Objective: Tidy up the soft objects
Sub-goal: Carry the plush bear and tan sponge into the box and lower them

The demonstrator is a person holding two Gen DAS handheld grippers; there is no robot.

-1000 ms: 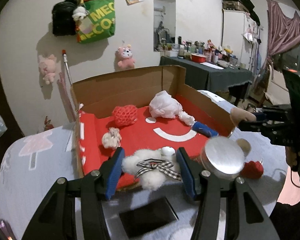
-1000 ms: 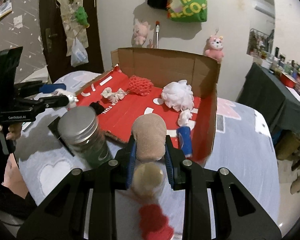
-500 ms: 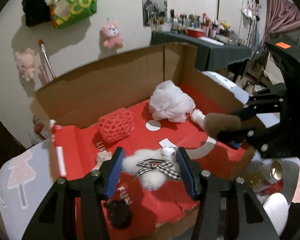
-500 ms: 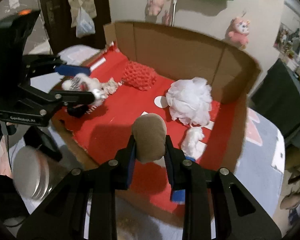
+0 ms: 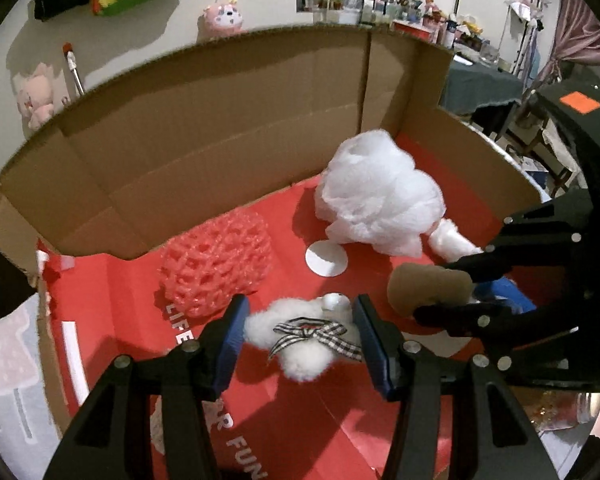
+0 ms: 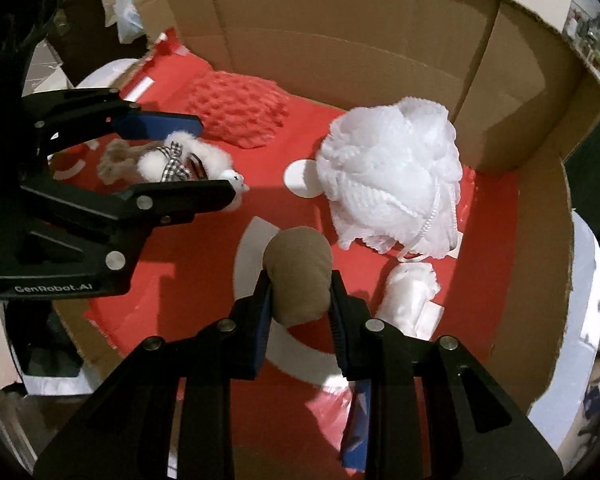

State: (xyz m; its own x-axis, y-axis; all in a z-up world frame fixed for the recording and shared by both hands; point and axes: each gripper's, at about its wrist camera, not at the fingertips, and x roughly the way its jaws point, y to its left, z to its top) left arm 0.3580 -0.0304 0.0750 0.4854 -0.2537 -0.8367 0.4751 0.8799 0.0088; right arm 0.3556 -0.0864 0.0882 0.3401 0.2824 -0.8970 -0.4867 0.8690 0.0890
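Observation:
My left gripper (image 5: 300, 330) is shut on a white fluffy plush with a checked bow (image 5: 300, 336), held above the red floor of the cardboard box (image 5: 220, 128). It also shows in the right wrist view (image 6: 180, 160). My right gripper (image 6: 298, 292) is shut on a brown plush toy (image 6: 298, 276), held over the box floor; it shows at the right of the left wrist view (image 5: 428, 286). In the box lie a red mesh sponge (image 5: 216, 264), a white bath pouf (image 5: 376, 196) and a small white soft piece (image 6: 406, 292).
A beige knotted soft item (image 6: 116, 160) lies on the box floor behind the left gripper. A blue object (image 5: 504, 296) lies by the box's right side. The box walls (image 6: 380, 24) rise at the back and right. A jar (image 5: 588, 406) stands outside.
Both grippers have moved forward from outside the box front to over its red floor, each carrying its plush. The metal-lidded jar has dropped out of the middle of both views.

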